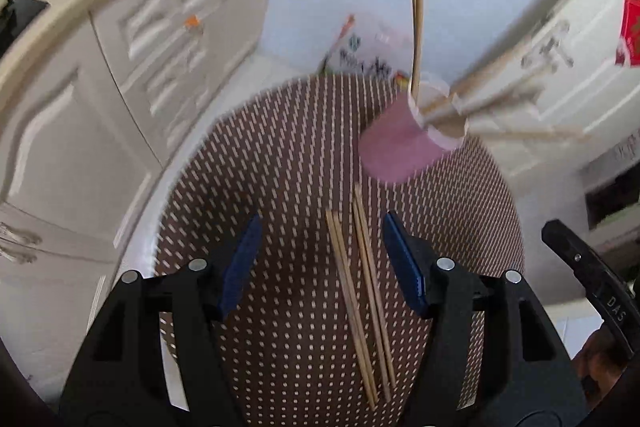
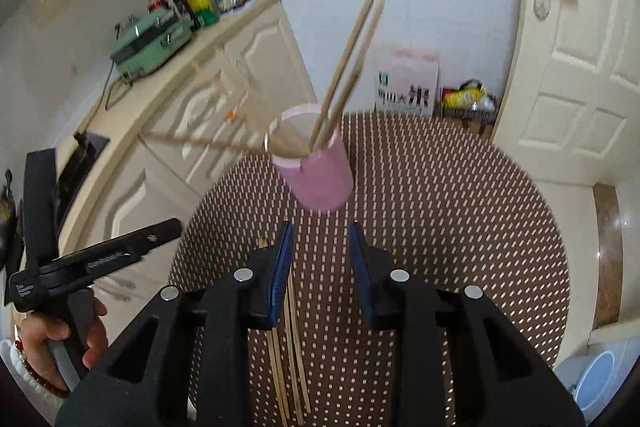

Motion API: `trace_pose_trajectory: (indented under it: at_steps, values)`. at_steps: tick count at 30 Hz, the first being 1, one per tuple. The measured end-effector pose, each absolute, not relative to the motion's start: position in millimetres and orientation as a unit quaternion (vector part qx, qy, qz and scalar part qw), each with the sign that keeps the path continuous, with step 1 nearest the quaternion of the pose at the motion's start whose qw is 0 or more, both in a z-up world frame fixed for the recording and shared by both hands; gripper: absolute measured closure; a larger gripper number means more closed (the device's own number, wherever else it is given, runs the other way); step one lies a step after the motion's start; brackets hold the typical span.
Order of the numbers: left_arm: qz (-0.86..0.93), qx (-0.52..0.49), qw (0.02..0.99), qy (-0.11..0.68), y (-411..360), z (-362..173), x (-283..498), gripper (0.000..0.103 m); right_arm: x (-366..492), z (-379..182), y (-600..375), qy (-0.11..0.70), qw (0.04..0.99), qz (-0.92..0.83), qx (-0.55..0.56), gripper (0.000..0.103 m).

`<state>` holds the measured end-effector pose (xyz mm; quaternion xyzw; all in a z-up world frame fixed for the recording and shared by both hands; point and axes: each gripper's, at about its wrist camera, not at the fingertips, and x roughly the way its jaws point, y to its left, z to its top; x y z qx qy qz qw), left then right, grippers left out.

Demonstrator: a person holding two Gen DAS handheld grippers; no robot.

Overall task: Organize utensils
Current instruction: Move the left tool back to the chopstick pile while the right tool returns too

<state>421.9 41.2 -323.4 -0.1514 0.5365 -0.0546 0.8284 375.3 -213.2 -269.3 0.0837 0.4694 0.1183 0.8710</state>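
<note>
The pink cup (image 1: 404,143) is taken as the landmark; it stands upright on the brown dotted mat (image 1: 280,163) of a round table and already holds several chopsticks (image 2: 348,67), which fan out of its rim at different slants, presumably because each leans wherever the rim stops it. Four loose chopsticks (image 1: 362,299) are seen lying flat on the mat on the near side of the cup, in two pairs side by side and roughly parallel, their far tips close to the cup's base without touching it. The left gripper (image 1: 320,259) is held steeply downward over these sticks with its jaws spread wide and nothing pinched; the sticks lie in the gap, nearer the right-hand blue pad (image 1: 404,263) and clear of both pads. The spread is judged to be kept so that a pair can be straddled before closing. The right gripper (image 2: 320,267) is aimed at the cup from the near side, its jaws parted more narrowly and empty, with only mat between them; the loose sticks show just beneath its left-hand pad (image 2: 280,267). It is judged to be standing by, possibly to steady the cup. A hand (image 2: 60,343) is seen on the left gripper's handle. The task is judged partly done, with these four sticks still outside the cup.
</note>
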Motion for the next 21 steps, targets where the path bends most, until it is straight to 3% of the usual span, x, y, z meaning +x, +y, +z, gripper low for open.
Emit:
trace_pose_trajectory:
  at_steps: [9, 21]
  values:
    - [-0.054, -0.077, 0.788, 0.609, 4, -395, 427, 0.041, 381, -319, -198, 0.531, 0.833, 0.137, 0.074, 0.076]
    - [-0.045, -0.026, 0.778, 0.627, -6, -422, 436, 0.041, 398, -343, -203, 0.556, 0.816, 0.135, 0.084, 0.076]
